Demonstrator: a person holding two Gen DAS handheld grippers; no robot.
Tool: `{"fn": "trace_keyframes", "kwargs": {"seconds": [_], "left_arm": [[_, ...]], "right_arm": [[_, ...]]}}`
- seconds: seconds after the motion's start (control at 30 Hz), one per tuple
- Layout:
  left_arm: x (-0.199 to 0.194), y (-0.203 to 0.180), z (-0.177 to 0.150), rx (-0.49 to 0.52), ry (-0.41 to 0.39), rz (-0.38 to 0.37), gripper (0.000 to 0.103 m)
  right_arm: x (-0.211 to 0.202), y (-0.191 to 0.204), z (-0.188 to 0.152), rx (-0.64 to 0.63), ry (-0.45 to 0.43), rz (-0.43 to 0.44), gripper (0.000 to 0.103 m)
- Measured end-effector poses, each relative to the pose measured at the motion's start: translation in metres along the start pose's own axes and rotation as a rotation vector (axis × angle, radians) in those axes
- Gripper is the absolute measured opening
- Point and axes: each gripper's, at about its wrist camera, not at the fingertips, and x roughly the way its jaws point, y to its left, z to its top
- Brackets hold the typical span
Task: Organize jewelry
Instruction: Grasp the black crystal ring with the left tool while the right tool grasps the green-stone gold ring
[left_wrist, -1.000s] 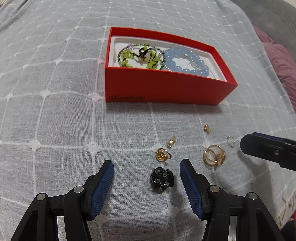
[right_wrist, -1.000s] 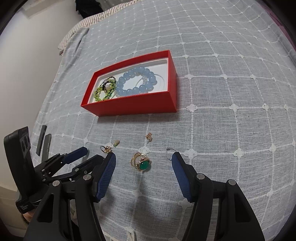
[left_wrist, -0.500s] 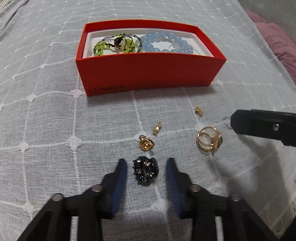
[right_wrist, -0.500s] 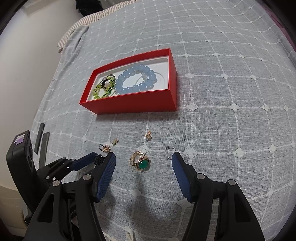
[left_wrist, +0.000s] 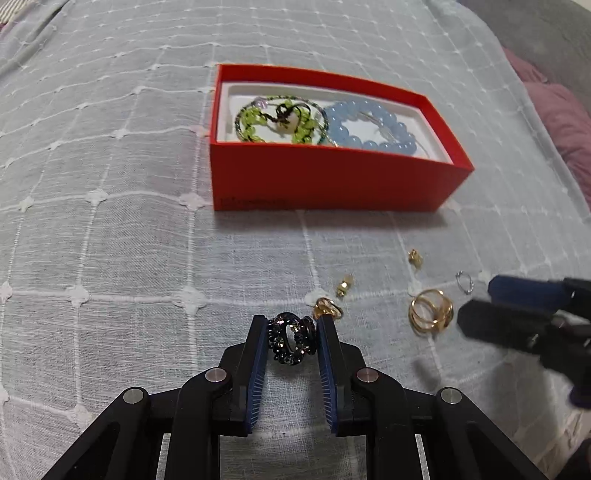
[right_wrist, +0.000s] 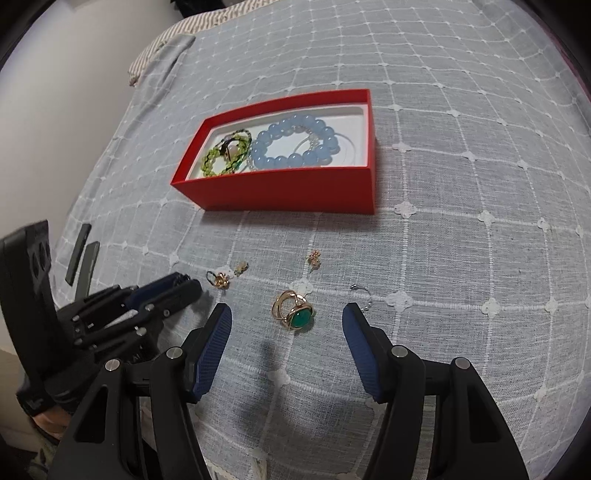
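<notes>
the left claw (left_wrist: 291, 341) is closing, its pads touching the dark sparkly ring (left_wrist: 292, 339) between them. the right claw (right_wrist: 287, 325) is wide open, the green ring (right_wrist: 294, 309) lying between its tips. red box (left_wrist: 332, 181) sits ahead.

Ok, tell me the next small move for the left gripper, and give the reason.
Probably finish the squeeze, then lift straight up. The left gripper is closing with the dark jeweled ring between its pads, seemingly touching both, still low over the cloth. The red box, already holding bracelets, lies just beyond, so a short lift should clear its wall.
</notes>
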Motion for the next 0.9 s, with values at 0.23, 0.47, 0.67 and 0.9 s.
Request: {"fn": "trace_keyframes", "kwargs": {"seconds": [0.23, 0.47, 0.67, 0.9], "left_arm": [[-0.003, 0.007, 0.003, -0.031, -0.011, 0.006, 0.021], [-0.005, 0.005, 0.002, -0.021, -0.011, -0.002, 0.021], [-0.005, 0.005, 0.002, -0.019, -0.012, -0.001, 0.021], [-0.006, 0.004, 0.002, -0.018, -0.012, 0.000, 0.021]], "right_arm": [[0.017, 0.004, -0.003, -0.037, 0.035, -0.043, 0.053], [0.024, 0.007, -0.002, -0.055, 0.037, -0.056, 0.044], [0.029, 0.008, -0.003, -0.060, 0.040, -0.069, 0.040], [0.028, 0.010, -0.002, -0.063, 0.038, -0.051, 0.029]]}}
